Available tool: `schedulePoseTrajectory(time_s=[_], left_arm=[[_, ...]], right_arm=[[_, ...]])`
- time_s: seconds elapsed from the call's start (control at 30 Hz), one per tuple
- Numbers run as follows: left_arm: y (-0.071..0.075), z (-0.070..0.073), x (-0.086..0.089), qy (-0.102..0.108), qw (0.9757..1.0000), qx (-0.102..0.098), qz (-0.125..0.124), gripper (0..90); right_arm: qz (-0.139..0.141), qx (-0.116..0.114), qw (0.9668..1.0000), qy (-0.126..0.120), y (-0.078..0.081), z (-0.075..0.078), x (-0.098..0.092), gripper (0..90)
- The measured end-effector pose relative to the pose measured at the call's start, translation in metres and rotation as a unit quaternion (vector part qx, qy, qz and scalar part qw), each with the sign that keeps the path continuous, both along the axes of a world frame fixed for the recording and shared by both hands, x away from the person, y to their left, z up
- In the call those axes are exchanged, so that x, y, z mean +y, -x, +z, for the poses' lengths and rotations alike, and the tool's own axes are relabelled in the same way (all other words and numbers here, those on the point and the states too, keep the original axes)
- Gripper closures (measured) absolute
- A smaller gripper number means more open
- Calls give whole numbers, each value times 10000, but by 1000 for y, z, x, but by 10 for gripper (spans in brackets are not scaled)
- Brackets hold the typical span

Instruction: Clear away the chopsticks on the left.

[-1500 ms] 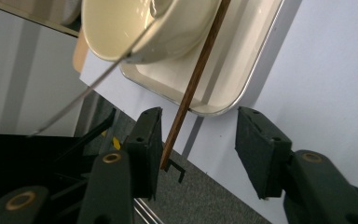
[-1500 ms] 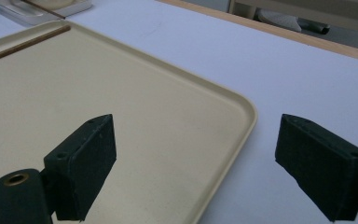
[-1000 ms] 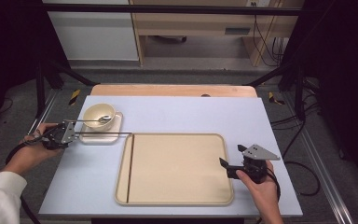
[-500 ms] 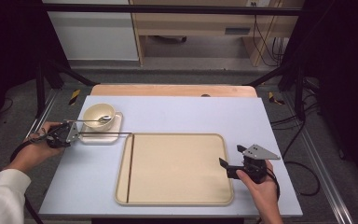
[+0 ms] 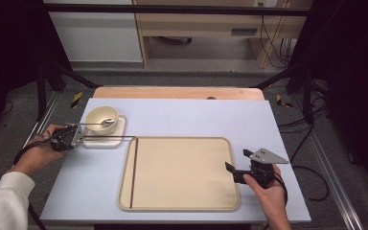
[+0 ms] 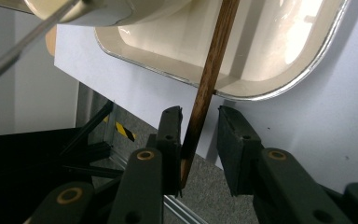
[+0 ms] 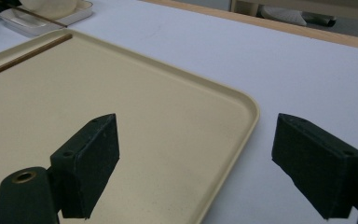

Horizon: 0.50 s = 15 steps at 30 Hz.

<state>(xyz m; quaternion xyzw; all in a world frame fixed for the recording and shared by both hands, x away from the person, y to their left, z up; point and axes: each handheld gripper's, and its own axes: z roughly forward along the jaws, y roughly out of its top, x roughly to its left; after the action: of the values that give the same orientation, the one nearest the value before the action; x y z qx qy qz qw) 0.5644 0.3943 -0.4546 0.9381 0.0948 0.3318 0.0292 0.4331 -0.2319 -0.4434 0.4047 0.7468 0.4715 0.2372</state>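
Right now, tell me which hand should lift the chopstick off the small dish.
Left. The left tool already straddles the chopstick end at the dish, its jaws just closing, one pad touching. The right tool stands open over the tray edge, far away.

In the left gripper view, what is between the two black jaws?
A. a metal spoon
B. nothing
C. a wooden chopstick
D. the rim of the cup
C: in the left gripper view a thin brown wooden chopstick runs between the left gripper jaws, against one pad, with a gap to the other.
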Motion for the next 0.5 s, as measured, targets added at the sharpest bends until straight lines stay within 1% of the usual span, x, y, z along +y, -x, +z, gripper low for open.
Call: schedulePoseTrajectory(time_s=[0.37, 0.4, 0.43, 0.5], left_arm=[[1, 0, -1, -83, 9999, 23, -113, 811], [2, 0, -2, -77, 9999, 16, -137, 816], [4, 0, -2, -140, 9997, 34, -184, 820], [6, 1, -2, -136, 9996, 74, -245, 829]], right_arm=[[37, 38, 10000, -62, -1, 0, -1, 152], [44, 52, 9999, -79, 0, 0, -1, 152], [48, 54, 9999, -80, 0, 0, -1, 151], [52, 58, 9999, -86, 0, 0, -1, 151]])
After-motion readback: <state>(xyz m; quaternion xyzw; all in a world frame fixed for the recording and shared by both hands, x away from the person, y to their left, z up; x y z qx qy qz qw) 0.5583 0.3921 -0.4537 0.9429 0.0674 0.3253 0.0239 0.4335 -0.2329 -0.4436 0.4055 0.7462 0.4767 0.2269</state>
